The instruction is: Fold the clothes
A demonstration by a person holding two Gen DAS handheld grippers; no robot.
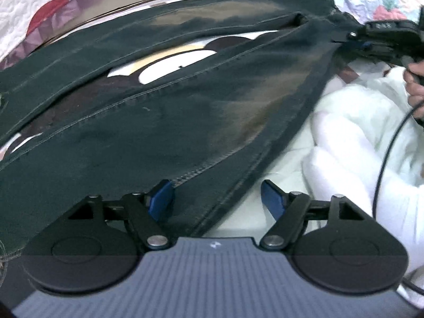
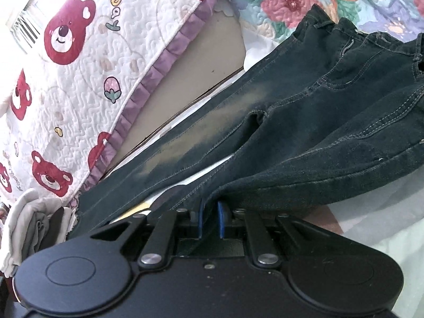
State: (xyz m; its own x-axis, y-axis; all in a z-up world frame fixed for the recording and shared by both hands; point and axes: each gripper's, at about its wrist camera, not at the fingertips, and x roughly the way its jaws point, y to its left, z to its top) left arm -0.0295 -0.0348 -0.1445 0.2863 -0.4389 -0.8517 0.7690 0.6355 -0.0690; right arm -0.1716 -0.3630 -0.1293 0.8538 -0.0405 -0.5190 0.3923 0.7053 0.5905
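A pair of dark blue-black jeans (image 1: 148,122) with faded patches lies spread across the bed, its two legs parted. My left gripper (image 1: 217,197) is open, its blue pads on either side of the hem edge of one leg, with the fabric lying between them. In the left wrist view my right gripper (image 1: 363,43) is at the far right, pinching the jeans at the waist end. In the right wrist view the jeans (image 2: 304,122) stretch away, and my right gripper (image 2: 210,212) is shut on a fold of denim.
A bear-print quilt (image 2: 79,79) with a purple frill lies at the left, and a floral quilt (image 2: 291,2) at the back. A white padded garment (image 1: 352,137) sits at the right. A hand (image 1: 416,90) and a black cable (image 1: 389,145) are near it. A printed cloth (image 1: 169,63) shows between the legs.
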